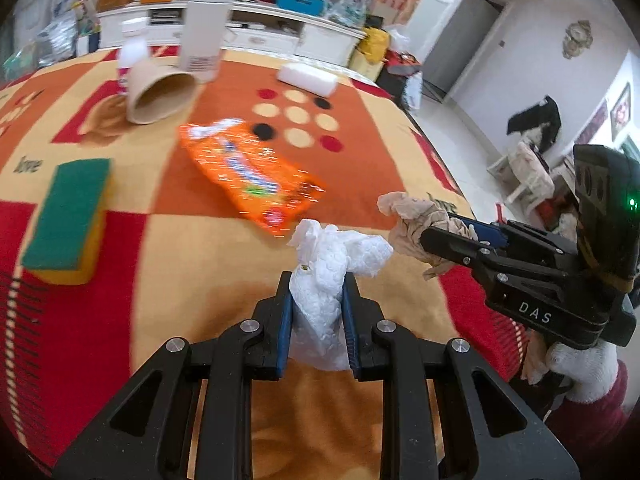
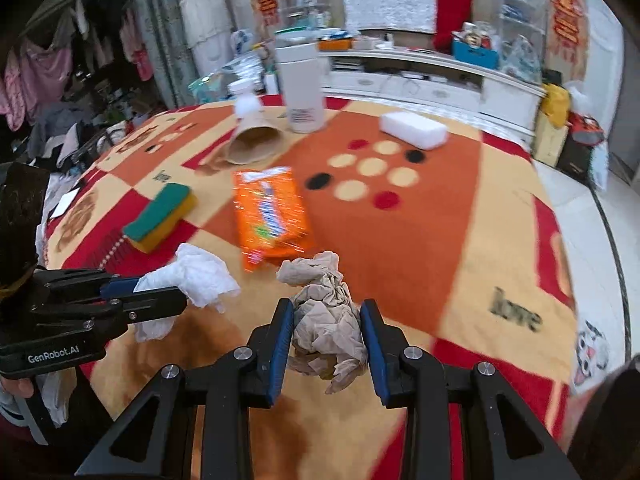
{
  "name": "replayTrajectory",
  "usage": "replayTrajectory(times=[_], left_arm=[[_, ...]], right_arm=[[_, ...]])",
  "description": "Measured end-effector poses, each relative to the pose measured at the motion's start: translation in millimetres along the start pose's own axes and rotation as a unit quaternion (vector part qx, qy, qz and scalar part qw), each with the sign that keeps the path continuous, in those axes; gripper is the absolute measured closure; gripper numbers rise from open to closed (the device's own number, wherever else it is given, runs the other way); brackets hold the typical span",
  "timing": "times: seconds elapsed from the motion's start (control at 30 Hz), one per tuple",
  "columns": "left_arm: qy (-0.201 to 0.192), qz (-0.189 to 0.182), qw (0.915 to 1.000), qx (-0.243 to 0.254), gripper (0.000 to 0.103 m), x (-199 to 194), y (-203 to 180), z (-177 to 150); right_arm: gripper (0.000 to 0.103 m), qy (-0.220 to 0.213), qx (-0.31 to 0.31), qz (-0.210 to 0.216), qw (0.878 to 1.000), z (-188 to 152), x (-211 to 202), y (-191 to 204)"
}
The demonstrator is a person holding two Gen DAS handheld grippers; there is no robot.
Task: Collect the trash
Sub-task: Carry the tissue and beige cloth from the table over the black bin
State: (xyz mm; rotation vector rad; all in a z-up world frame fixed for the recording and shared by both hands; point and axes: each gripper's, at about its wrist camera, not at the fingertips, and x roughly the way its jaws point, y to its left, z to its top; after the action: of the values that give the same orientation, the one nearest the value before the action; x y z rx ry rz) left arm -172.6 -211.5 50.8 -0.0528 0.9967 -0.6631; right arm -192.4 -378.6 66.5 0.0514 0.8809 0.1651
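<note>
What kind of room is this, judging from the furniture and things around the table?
Probably a lived-in home living room. A long white low cabinet piled with household items stands behind the table, pink clothes hanging on a rack are at the left, and a patterned red-and-orange fleece cloth covers the table.

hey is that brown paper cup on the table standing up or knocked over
Knocked over. The paper cup lies on its side on the tablecloth, its open mouth facing the camera, beside the white bottle.
</note>
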Motion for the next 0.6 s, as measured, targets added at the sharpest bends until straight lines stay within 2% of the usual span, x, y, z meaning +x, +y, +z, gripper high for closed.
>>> replayTrajectory(times=[0.4,0.6], left_arm=[[0.021,-0.014,0.9989,0.04,0.083,39.8,-63.9,6.6],[0.024,-0.01,0.9979,0.059,0.083,59.2,-93.4,10.7]], right_arm=[[0.07,-0.004,0.059,-0.045,0.997,-32.7,-30.9,-71.0],[0.07,-0.01,0.084,-0.065,0.994,-42.8,-43.5,-96.3]])
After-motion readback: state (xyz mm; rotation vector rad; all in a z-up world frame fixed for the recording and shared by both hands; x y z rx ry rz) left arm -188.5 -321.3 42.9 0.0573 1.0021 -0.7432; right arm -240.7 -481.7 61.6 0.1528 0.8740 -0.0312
